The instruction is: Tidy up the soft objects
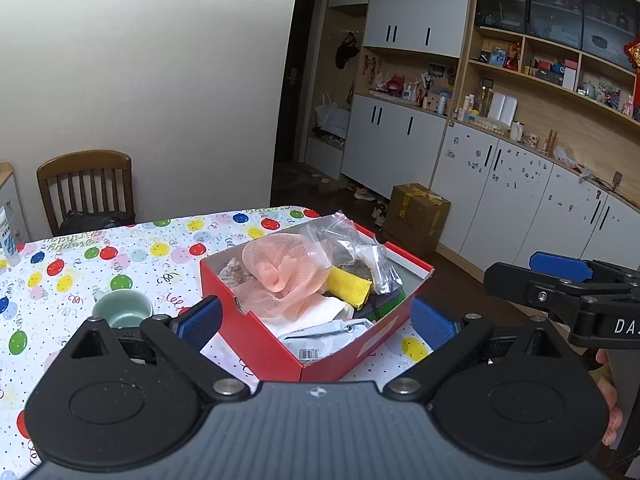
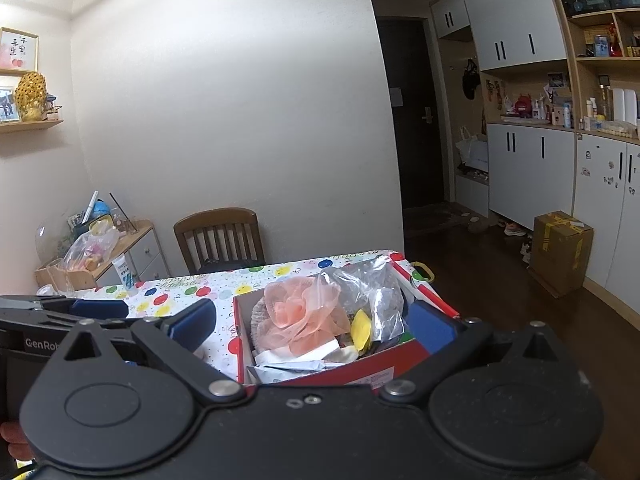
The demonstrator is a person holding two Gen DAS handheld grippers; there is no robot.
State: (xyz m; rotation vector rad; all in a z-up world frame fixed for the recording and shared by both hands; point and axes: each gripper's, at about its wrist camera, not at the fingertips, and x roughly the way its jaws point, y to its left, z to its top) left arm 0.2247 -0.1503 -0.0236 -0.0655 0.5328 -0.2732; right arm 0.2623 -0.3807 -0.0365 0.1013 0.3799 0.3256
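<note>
Both wrist views look forward and slightly down from close behind the open red cardboard box (image 1: 256, 332) (image 2: 384, 372) on the balloon-patterned bench (image 1: 120, 264) (image 2: 180, 300). Each faces the brown wooden slatted chair (image 1: 86, 188) (image 2: 220, 236) beyond the box, sharing the box, chair and white wall cabinets (image 1: 416, 8) (image 2: 516, 12).

Ahead of the left tool (image 1: 316, 316), the box (image 1: 256, 332) sits on the desk (image 1: 120, 256), cup (image 1: 122, 308) to its left, chair (image 1: 86, 188) beyond.

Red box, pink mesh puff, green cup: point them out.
red box (image 1: 256, 336): left wrist view, near side wall.
pink mesh puff (image 1: 280, 276): left wrist view, middle of its folds.
green cup (image 1: 126, 307): left wrist view, inner wall.
</note>
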